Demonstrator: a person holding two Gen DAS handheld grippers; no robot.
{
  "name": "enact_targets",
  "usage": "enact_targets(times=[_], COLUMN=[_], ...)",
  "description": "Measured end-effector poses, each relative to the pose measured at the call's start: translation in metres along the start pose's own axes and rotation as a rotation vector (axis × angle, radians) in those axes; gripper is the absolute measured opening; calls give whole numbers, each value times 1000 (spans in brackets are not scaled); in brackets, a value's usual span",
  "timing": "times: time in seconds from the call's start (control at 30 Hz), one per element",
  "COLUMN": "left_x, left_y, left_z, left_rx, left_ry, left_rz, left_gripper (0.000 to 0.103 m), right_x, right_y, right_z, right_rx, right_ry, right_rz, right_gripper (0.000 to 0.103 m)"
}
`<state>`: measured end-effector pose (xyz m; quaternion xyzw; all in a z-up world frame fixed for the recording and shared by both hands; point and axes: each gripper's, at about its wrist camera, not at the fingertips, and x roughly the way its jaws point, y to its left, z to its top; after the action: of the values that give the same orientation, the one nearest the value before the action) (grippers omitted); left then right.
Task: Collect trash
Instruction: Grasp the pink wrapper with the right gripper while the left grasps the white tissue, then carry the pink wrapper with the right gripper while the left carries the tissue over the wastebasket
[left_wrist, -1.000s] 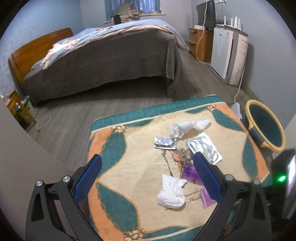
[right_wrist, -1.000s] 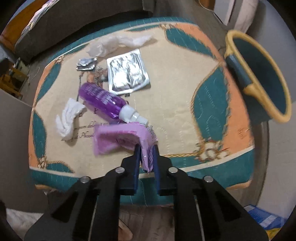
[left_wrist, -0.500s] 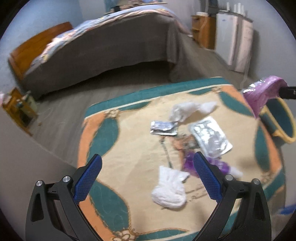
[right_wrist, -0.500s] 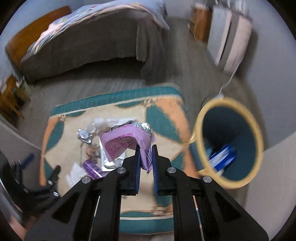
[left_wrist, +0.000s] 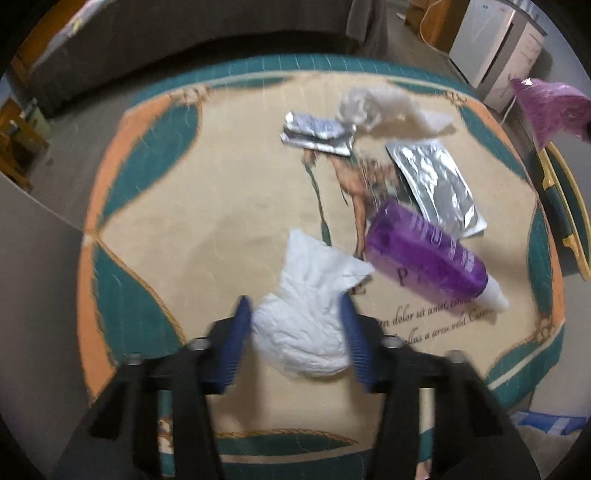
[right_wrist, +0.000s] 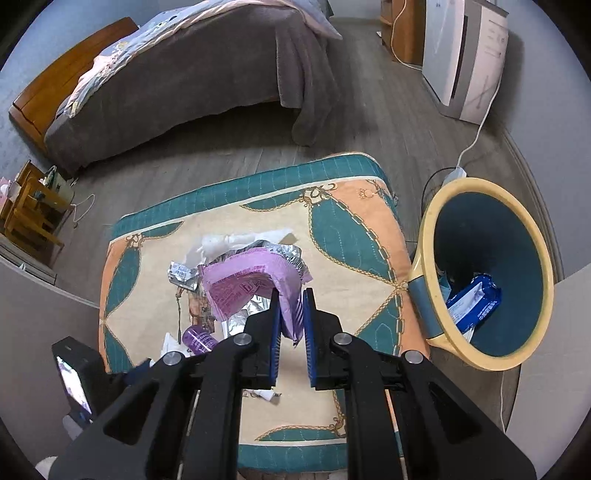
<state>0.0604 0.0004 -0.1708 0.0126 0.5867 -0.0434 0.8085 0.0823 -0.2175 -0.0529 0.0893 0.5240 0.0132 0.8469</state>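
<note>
My left gripper (left_wrist: 295, 314) is open low over the patterned mat (left_wrist: 184, 206), its blue pads on either side of a crumpled white tissue (left_wrist: 310, 314). A purple tube (left_wrist: 424, 258), a flat foil packet (left_wrist: 436, 188), a folded foil wrapper (left_wrist: 317, 133) and a clear plastic scrap (left_wrist: 388, 110) lie beyond. My right gripper (right_wrist: 291, 314) is shut on a pink-purple wrapper (right_wrist: 247, 284), held high above the mat (right_wrist: 351, 229); the wrapper also shows at the right edge of the left wrist view (left_wrist: 550, 110). The yellow-rimmed bin (right_wrist: 480, 273) stands to the right.
The bin holds a blue package (right_wrist: 472, 302). A bed with a grey cover (right_wrist: 184, 81) stands behind the mat, a white appliance (right_wrist: 465, 55) with a cord at the back right, a small wooden shelf (right_wrist: 29, 210) at the left. Grey wood floor surrounds the mat.
My left gripper dropped and moved forward to straddle the white tissue, its jaws narrower. My right gripper lifted the pink-purple wrapper off the mat and holds it high, left of the bin.
</note>
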Motion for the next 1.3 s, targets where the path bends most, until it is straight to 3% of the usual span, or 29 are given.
enact_targets(times=[0.1, 0.13, 0.3, 0.6, 0.77, 1.1, 1.3], left_x=[0, -3, -42, -104, -111, -103, -101], left_y=[-6, -6, -10, -38, -54, -70, -98], left_z=[-1, -1, 7, 20, 20, 24, 24], left_rx=[42, 49, 84, 151, 174, 182, 222], left_ry=[2, -13, -203, -427, -460, -433, -425], left_rz=[10, 17, 78, -59, -114, -154, -177], left_gripper=[17, 15, 14, 14, 14, 14, 14], right_x=[-2, -3, -8, -14, -15, -24, -32], right_y=[-9, -12, -25, -48, -69, -113, -141], right_z=[0, 0, 1, 4, 5, 4, 1], right_rx=[9, 14, 34, 63, 99, 137, 171], right_ry=[-2, -3, -11, -28, -32, -48, -64], right_rz=[-2, -4, -1, -10, -20, -51, -54], right_gripper=[11, 11, 11, 11, 11, 11, 11])
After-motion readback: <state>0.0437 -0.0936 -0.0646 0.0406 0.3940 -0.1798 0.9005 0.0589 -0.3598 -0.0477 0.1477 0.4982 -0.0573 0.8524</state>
